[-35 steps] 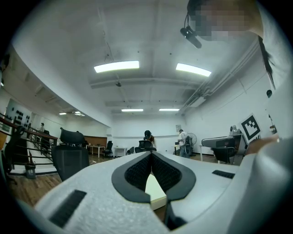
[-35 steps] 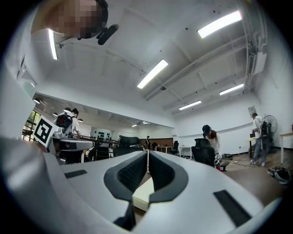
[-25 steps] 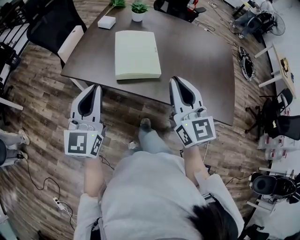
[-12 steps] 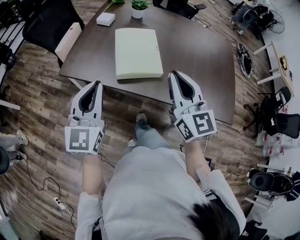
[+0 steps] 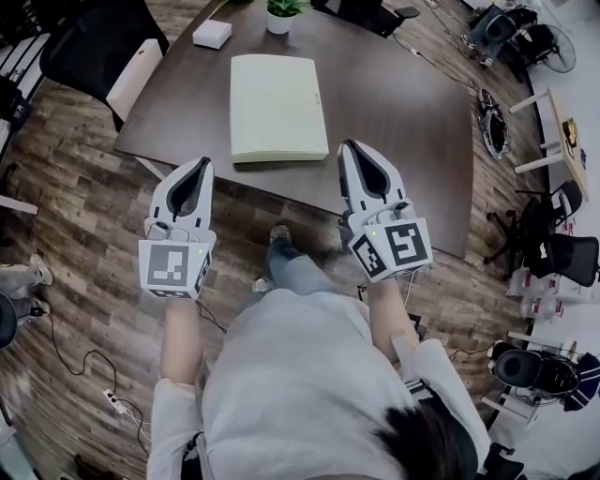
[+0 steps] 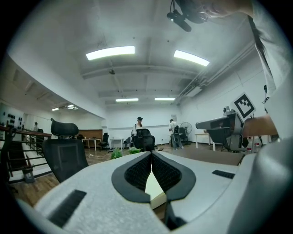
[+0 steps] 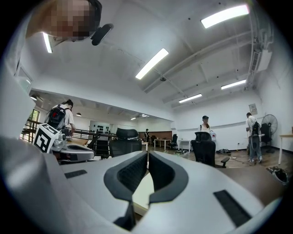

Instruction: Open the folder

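A pale cream folder lies closed and flat on the dark brown table, near its front edge. My left gripper hovers off the table's front-left corner, short of the folder, jaws shut and empty. To the right, my right gripper reaches just over the front edge beside the folder's near right corner, also shut on nothing. In the left gripper view the jaws meet at their tips with the folder showing behind them. The right gripper view shows the same: closed tips, folder beyond.
A small potted plant and a white box stand at the table's far end. A black office chair with a white side panel sits at the left corner. Cables and a power strip lie on the wooden floor.
My left gripper has moved forward and a little right, towards the table's front corner. The right gripper has barely shifted. The folder stays closed.
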The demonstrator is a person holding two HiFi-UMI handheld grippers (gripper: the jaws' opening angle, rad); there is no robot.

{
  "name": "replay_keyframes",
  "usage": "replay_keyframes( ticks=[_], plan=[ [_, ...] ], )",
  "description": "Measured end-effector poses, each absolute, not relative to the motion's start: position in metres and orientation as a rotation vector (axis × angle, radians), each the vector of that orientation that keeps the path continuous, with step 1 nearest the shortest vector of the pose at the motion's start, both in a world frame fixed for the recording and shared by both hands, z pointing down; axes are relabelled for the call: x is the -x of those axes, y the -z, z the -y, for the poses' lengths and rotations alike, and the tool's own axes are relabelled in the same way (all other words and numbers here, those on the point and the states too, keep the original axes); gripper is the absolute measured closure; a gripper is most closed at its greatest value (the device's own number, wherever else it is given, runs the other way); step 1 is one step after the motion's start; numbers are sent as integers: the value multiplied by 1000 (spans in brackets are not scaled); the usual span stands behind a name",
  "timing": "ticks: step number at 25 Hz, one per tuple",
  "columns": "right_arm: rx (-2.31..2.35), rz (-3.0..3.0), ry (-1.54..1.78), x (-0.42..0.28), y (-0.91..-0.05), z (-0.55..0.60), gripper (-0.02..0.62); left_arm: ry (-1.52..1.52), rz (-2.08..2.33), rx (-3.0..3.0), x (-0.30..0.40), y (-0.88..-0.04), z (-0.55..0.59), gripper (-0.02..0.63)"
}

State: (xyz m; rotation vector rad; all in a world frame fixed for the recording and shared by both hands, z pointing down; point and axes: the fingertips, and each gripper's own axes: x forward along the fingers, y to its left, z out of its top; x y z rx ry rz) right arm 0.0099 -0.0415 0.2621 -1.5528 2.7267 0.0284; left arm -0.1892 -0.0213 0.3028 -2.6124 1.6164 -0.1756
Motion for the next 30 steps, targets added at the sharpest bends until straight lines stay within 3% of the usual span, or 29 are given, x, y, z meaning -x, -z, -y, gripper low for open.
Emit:
replay_keyframes(
  ticks=[12,20,24,30],
  plan=[
    [1541,-2802,76,-11,-304,104,580,546,-1485,2637,151,-369,78,597],
    [1540,-2841,166,-16,-332,137,580,1005,-1212,2438,121,-428,101,595],
    [1540,-2853,197,-17,-343,149,580,1135,-1089,2430,104,-457,109,523],
    [1561,-2858,229,-24,-355,160,580,1293,-1006,2301,99,-488,123,522]
  ],
)
